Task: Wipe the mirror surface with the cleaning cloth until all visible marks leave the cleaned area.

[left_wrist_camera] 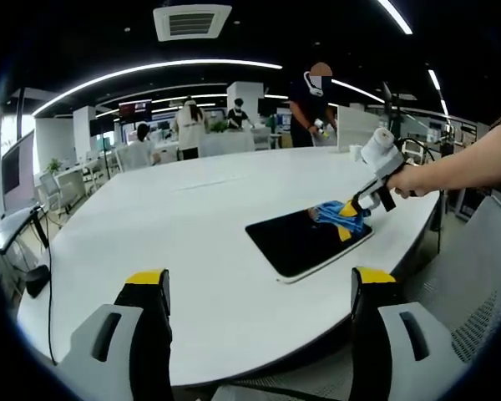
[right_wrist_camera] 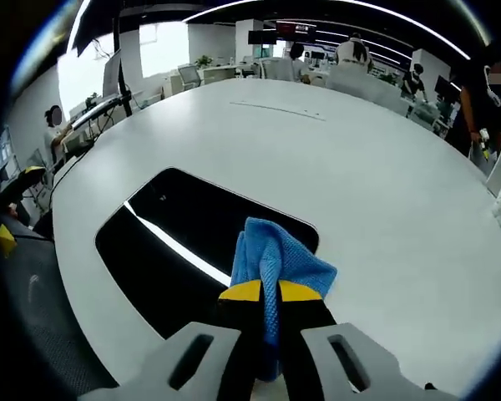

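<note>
A dark rectangular mirror (left_wrist_camera: 305,242) lies flat on the big white table (left_wrist_camera: 192,217), near its right edge. My right gripper (left_wrist_camera: 351,210) comes in from the right, shut on a blue cleaning cloth (left_wrist_camera: 334,213) that rests on the mirror's far right corner. In the right gripper view the cloth (right_wrist_camera: 275,263) is pinched between the yellow-tipped jaws of my right gripper (right_wrist_camera: 270,292) and lies on the mirror (right_wrist_camera: 167,251), which reflects a ceiling light strip. My left gripper (left_wrist_camera: 259,280) is open, held back off the table's near edge, with nothing between its jaws.
A person's forearm (left_wrist_camera: 463,167) holds the right gripper. Several people (left_wrist_camera: 313,104) stand or sit at the far side of the table. Office desks and chairs (left_wrist_camera: 54,188) line the left. A grey chair (left_wrist_camera: 476,276) sits at the right.
</note>
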Demonstrator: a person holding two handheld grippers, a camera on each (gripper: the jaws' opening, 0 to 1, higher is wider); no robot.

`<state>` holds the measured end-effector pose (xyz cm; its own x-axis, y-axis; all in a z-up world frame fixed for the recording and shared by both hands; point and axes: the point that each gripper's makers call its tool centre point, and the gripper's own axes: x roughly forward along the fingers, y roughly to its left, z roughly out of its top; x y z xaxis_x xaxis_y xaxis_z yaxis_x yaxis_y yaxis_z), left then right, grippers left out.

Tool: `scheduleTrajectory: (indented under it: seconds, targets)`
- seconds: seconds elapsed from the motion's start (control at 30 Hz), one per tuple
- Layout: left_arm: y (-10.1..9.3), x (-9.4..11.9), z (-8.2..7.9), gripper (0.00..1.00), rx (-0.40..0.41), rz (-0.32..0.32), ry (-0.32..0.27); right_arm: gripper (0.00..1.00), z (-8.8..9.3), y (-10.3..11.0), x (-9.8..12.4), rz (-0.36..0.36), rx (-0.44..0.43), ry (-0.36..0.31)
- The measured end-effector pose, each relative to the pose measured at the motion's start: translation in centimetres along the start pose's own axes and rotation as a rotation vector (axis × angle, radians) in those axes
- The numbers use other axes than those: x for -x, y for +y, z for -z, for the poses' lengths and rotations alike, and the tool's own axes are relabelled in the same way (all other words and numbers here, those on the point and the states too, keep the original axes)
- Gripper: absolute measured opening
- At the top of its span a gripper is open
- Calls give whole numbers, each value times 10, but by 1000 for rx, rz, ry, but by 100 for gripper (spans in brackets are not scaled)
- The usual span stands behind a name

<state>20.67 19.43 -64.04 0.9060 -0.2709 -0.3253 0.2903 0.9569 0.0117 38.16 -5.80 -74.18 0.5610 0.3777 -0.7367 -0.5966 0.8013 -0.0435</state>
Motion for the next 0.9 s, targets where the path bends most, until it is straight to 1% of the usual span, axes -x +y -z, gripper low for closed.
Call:
scheduleTrajectory:
  seconds: [0.2,0.43,0.53,0.73,0.83,0.9]
  targets:
    - [0,0,0,87,0,0,-1,0,3,-3,3,6,-1,1]
    - [0,0,1,87,-1,1,1,0,3,0,4,16,-2,5]
    - [0,0,1,87,-1,1,2,0,3,1,5,23,-22,2]
    - [0,0,1,87,-1,2,6,0,3,-3,2,35,-15,0]
    - [0,0,1,87,-2,0,6,0,4,3,6,39,-22,-2]
    - [0,0,2,87,-2,0,8,0,4,3,6,40,-22,-2]
